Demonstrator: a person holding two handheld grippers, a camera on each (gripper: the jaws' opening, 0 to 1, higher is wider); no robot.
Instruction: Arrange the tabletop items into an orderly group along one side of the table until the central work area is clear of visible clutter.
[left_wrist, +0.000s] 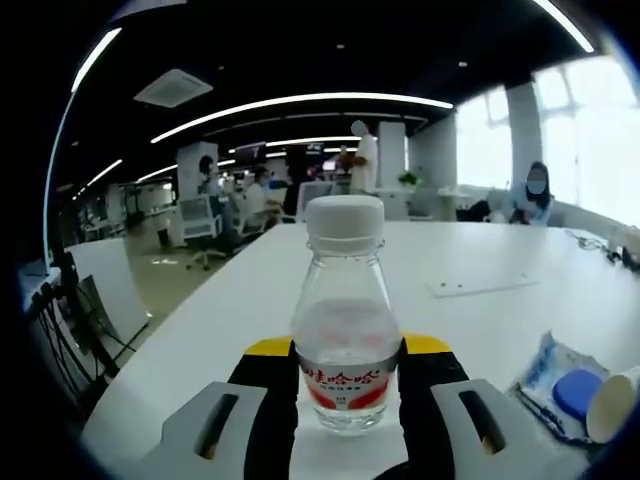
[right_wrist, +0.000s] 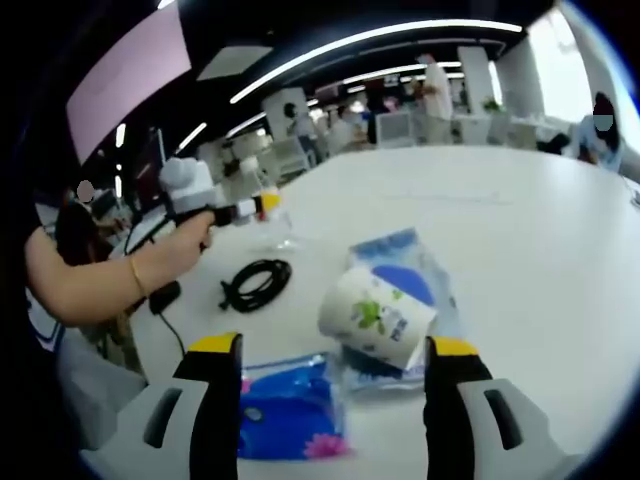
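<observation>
Left tool (left_wrist: 345, 400) is clenched on the water bottle (left_wrist: 343, 330), upright at the left edge of the surface (left_wrist: 500, 250). Best to set it down flat before letting go, cap vertical. Right of it: coiled black cable (right_wrist: 255, 283), blue packet (right_wrist: 285, 410), and tipped paper cup (right_wrist: 378, 317) lying on a blue pouch (right_wrist: 400, 270). Right tool (right_wrist: 330, 380) is released, jaws wide, near the cup; should grip it mid-body, gently.
</observation>
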